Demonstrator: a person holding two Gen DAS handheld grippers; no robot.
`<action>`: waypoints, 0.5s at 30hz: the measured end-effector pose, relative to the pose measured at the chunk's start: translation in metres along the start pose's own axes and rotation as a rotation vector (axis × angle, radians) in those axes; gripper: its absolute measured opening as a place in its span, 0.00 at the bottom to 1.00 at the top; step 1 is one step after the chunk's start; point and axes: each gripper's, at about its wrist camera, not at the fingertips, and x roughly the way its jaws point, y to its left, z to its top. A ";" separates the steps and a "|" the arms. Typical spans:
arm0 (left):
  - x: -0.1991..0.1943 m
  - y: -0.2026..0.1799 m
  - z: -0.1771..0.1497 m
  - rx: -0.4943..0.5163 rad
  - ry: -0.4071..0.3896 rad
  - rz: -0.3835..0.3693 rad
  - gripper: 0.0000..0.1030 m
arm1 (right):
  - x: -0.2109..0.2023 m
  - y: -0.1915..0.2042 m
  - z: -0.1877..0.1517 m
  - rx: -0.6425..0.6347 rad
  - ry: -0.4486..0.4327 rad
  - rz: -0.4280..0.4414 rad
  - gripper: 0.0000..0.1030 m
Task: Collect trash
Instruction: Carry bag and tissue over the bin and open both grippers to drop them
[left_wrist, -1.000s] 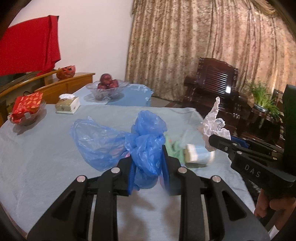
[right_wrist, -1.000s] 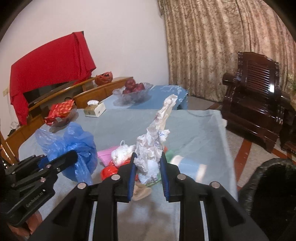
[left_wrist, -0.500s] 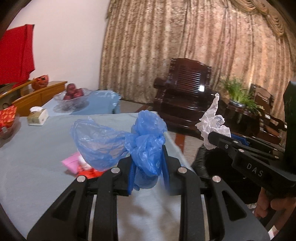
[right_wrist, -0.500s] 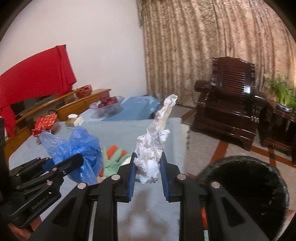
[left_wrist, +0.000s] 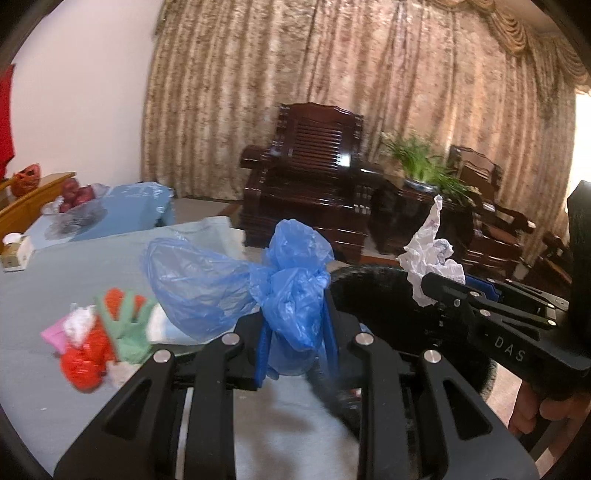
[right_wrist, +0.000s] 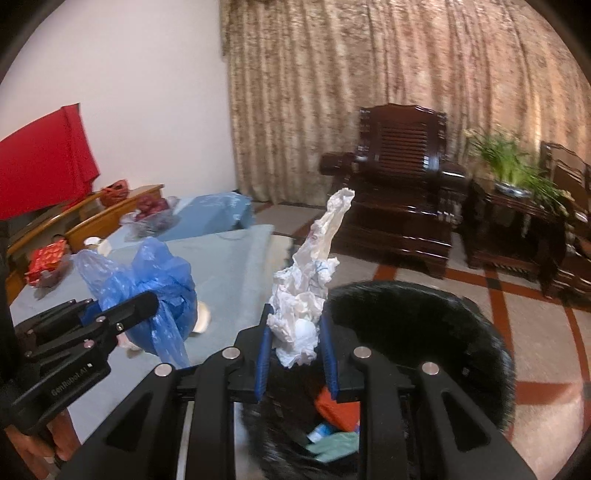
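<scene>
My left gripper (left_wrist: 295, 332) is shut on a crumpled blue plastic bag (left_wrist: 236, 284) and holds it near the table's right edge, beside the bin. My right gripper (right_wrist: 295, 332) is shut on a wad of white crumpled paper (right_wrist: 310, 291) and holds it over the black-lined trash bin (right_wrist: 424, 325), which has some trash inside. The bag also shows in the right wrist view (right_wrist: 147, 280), and the paper in the left wrist view (left_wrist: 428, 254). More trash, red, green, pink and white (left_wrist: 99, 332), lies on the grey-blue table (left_wrist: 55, 266).
A glass bowl of red fruit (left_wrist: 74, 199), a tissue box (left_wrist: 14, 251) and a red packet (right_wrist: 46, 258) sit at the table's far side. Dark wooden armchairs (right_wrist: 399, 206) and a potted plant (right_wrist: 513, 166) stand beyond the bin, before a curtain.
Both grippers have swung right, from over the table toward the bin, carrying the blue bag and the paper. The right gripper now hangs over the bin's opening.
</scene>
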 end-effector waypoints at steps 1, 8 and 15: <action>0.003 -0.006 0.000 0.007 0.002 -0.011 0.23 | -0.001 -0.006 -0.002 0.005 0.002 -0.010 0.23; 0.033 -0.047 -0.003 0.053 0.025 -0.088 0.23 | -0.008 -0.054 -0.014 0.055 0.025 -0.097 0.23; 0.064 -0.076 -0.008 0.075 0.063 -0.148 0.23 | -0.006 -0.086 -0.026 0.082 0.056 -0.157 0.23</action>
